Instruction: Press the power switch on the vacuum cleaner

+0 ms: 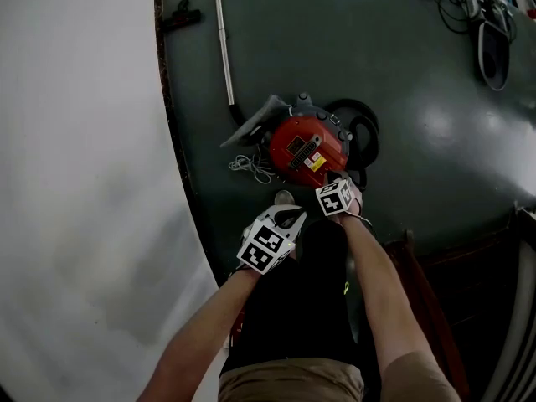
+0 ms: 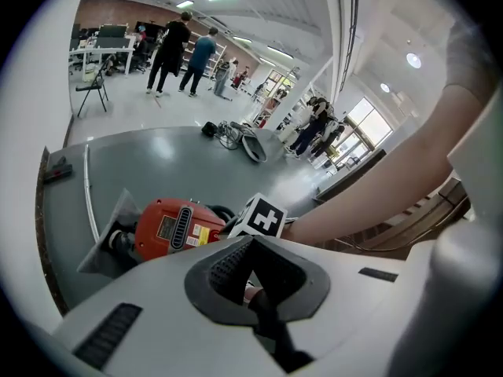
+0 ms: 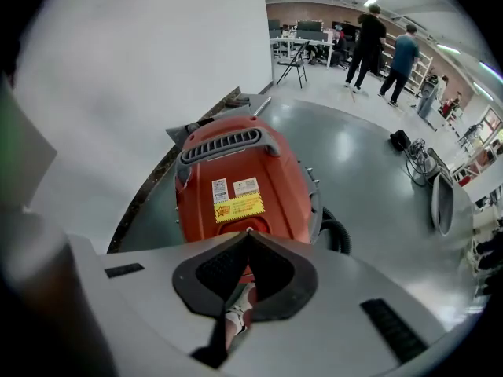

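The red vacuum cleaner (image 1: pixel 303 145) lies on a dark grey floor mat (image 1: pixel 419 141), and also shows in the left gripper view (image 2: pixel 173 226). It fills the middle of the right gripper view (image 3: pixel 236 179), with a yellow label on top. My right gripper (image 1: pixel 329 178) is shut, its tip (image 3: pixel 250 234) over the near end of the red body; contact cannot be told. My left gripper (image 1: pixel 295 214) hangs shut and empty just short of the vacuum, to its near left (image 2: pixel 250 243). The right gripper's marker cube (image 2: pixel 263 217) is in front of it.
A metal tube (image 1: pixel 224 40) and grey floor nozzle (image 1: pixel 255 122) lie left of the vacuum, a white cord (image 1: pixel 249 167) beside it, the black hose (image 1: pixel 364 128) to its right. Cables and a grey object (image 1: pixel 492 53) lie far right. People (image 2: pixel 177 49) stand far off.
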`<act>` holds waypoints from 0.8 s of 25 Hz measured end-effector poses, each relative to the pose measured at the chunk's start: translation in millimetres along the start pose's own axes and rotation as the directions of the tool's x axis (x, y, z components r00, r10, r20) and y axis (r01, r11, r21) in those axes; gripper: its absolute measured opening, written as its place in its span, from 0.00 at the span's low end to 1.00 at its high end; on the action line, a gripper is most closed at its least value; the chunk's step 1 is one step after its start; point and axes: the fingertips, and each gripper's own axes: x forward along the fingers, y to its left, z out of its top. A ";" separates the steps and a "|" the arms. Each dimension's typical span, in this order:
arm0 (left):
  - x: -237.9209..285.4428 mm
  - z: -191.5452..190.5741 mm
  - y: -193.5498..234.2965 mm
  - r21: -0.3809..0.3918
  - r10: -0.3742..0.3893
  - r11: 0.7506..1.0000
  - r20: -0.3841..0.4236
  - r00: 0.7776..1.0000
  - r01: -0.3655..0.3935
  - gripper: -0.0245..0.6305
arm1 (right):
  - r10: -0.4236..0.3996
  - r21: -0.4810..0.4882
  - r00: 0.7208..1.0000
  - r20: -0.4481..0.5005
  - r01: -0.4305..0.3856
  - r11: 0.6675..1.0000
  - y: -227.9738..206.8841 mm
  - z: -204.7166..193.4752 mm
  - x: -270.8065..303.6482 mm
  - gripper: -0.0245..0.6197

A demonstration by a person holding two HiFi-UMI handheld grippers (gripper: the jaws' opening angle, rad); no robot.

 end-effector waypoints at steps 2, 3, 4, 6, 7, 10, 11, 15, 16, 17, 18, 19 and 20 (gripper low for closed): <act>5.8 -1.3 -3.8 0.032 -0.024 0.999 -0.013 1.000 0.024 0.04 | 0.015 0.014 1.000 -0.025 -0.015 1.000 3.1 0.0 7.4 0.05; 8.7 -1.8 -5.5 0.052 -0.035 0.998 -0.017 0.999 0.036 0.04 | 0.022 0.033 0.999 -0.032 -0.021 0.999 3.0 0.5 10.1 0.05; 11.1 -2.7 -6.6 0.065 -0.045 0.997 -0.020 0.999 0.046 0.04 | 0.024 0.051 0.999 -0.036 -0.022 0.998 1.8 1.1 11.9 0.05; 11.7 -3.6 -5.5 0.068 -0.051 0.996 -0.019 0.999 0.052 0.04 | 0.012 0.071 0.999 -0.036 -0.010 0.997 -0.9 2.0 14.1 0.05; 10.2 -3.5 -3.6 0.063 -0.047 0.997 -0.019 0.999 0.048 0.04 | 0.000 0.073 0.999 -0.035 0.002 0.997 -1.4 2.1 14.7 0.05; 6.8 -3.1 2.2 0.049 -0.034 0.998 -0.017 0.999 0.035 0.04 | -0.021 0.105 0.998 -0.052 0.027 0.994 -3.1 1.5 15.8 0.06; 6.4 -2.6 3.7 0.049 -0.032 0.998 -0.016 0.999 0.032 0.04 | -0.007 0.139 0.998 -0.062 0.015 0.990 -3.8 1.0 16.9 0.05; 2.9 0.0 6.3 0.058 -0.019 0.998 -0.019 1.000 0.020 0.04 | 0.048 0.175 0.993 -0.105 -0.029 0.984 -4.0 2.3 18.0 0.05; 1.3 0.8 6.0 0.050 -0.018 0.999 -0.018 1.000 0.019 0.04 | 0.053 0.151 0.993 -0.107 -0.037 0.988 -4.3 3.0 19.2 0.05; -0.3 2.6 5.7 0.030 -0.019 0.999 -0.013 1.000 0.020 0.04 | 0.067 0.151 0.991 -0.117 -0.049 0.987 -7.0 2.1 21.3 0.05; -1.8 4.9 5.7 -0.003 -0.023 1.000 -0.002 1.000 0.023 0.04 | 0.105 0.194 0.985 -0.140 -0.077 0.978 -10.8 -1.1 24.0 0.06; -3.6 7.0 6.4 -0.042 -0.025 0.999 0.012 1.000 0.026 0.04 | 0.180 0.278 0.968 -0.174 -0.126 0.952 -12.4 -5.8 25.9 0.06; -6.4 8.2 7.7 -0.072 -0.021 0.997 0.024 0.999 0.023 0.04 | 0.270 0.371 0.941 -0.206 -0.180 0.911 -12.1 -9.6 23.8 0.05</act>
